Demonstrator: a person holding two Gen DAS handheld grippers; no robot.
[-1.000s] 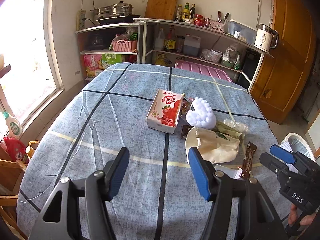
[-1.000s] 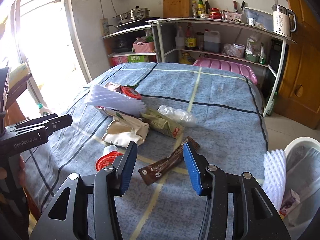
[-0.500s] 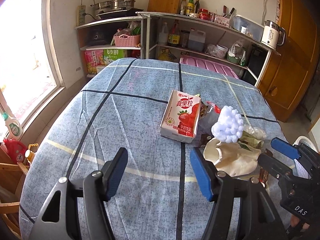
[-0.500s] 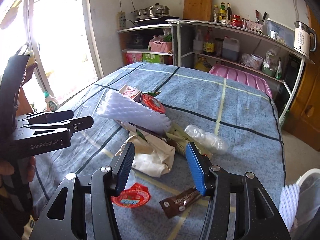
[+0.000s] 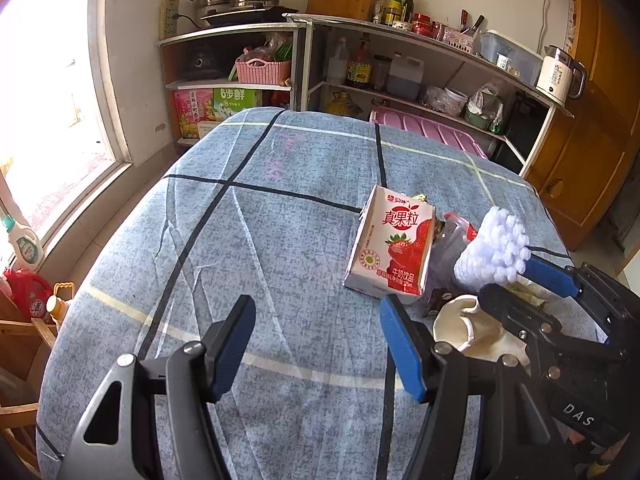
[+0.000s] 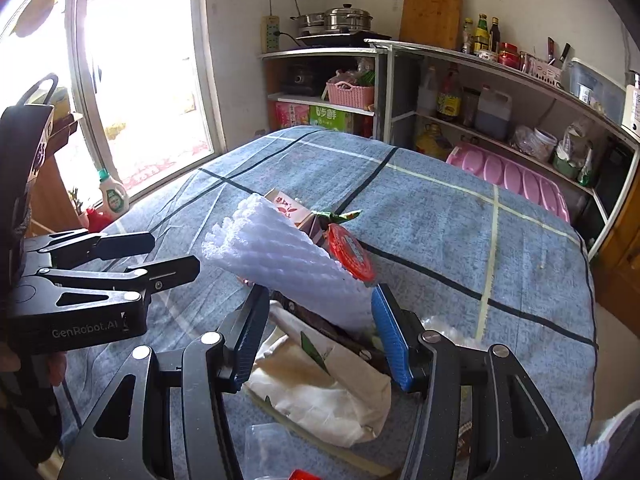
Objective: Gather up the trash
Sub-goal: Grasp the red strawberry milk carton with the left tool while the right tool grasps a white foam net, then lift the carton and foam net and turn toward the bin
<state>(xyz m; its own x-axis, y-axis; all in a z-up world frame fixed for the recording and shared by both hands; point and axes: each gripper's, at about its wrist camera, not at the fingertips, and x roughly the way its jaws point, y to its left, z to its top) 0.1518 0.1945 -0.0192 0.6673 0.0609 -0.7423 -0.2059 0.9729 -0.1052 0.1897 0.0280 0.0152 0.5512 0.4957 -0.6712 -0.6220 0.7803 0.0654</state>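
Gaping jaws both empty; milk carton (image 5: 390,254) front only in left view.

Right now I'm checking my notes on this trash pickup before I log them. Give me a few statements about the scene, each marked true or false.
1. The milk carton lies on the blue checked tablecloth. True.
2. The left gripper is shut on the carton. False: it is open with only cloth between its fingers; the carton lies ahead of them.
3. The white foam net reaches between the right gripper's fingers. True, though the pads do not visibly press on it.
4. The foam net is green. False: it is white.
5. A cream paper bag lies under the right gripper. True.
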